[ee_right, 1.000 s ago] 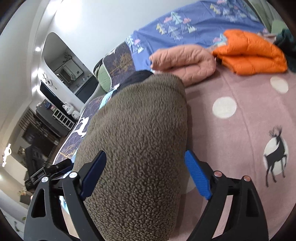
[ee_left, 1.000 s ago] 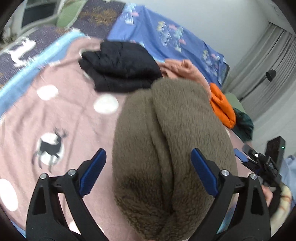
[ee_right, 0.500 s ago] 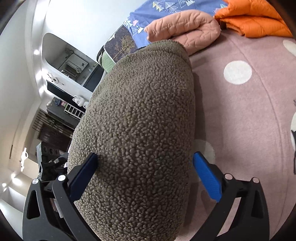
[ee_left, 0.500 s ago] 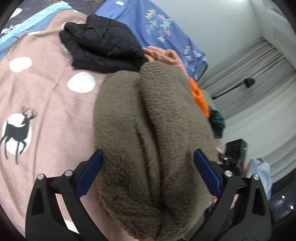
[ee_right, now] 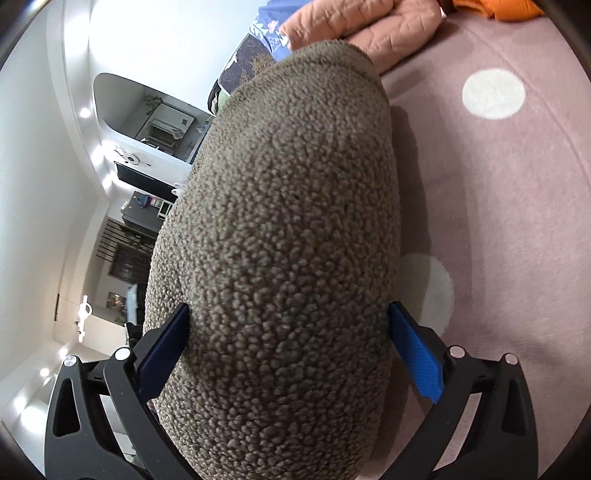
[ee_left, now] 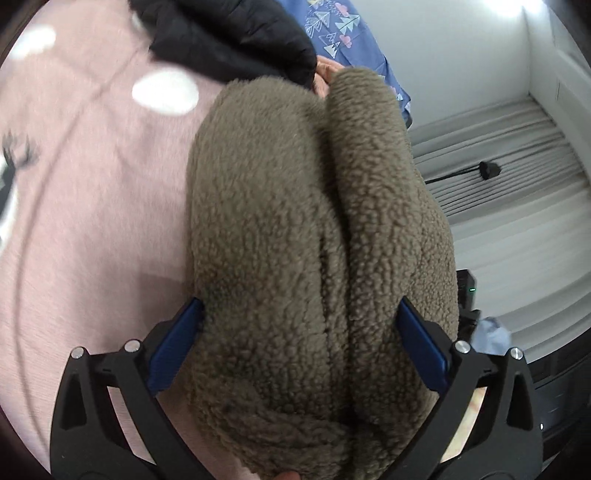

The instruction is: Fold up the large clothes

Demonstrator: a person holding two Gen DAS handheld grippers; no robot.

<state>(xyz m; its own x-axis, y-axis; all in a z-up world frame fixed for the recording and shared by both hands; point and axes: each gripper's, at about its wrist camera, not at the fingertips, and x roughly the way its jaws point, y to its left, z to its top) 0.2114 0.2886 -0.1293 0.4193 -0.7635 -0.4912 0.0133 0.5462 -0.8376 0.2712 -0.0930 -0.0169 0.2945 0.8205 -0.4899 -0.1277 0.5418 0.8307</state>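
The thick olive-brown sherpa fleece garment (ee_left: 317,236) lies bundled on the pink blanket with white dots (ee_left: 92,206), and it fills the gap of both tools. In the left wrist view the left gripper (ee_left: 299,339) has its blue pads (ee_left: 177,343) spread wide, touching the fleece on both sides, with a deep fold line running down the middle of the bundle. In the right wrist view the right gripper (ee_right: 291,339) stands just as wide, its blue pads (ee_right: 413,358) brushing the sides of the same rounded roll. Whether either pair actually squeezes the pile or only straddles it I cannot tell; the fleece shows no clear pinch.

The step in hand looks like setting the folded bundle down and letting go. To do it well, lower both ends level so the 2 layers stay stacked, rest the roll fully on the blanket, then draw both tools straight back so the pads do not drag the nap. A folded black quilted jacket (ee_left: 229,33) and a peach padded jacket (ee_right: 369,26) lie just beyond; keep the bundle from pushing into them.
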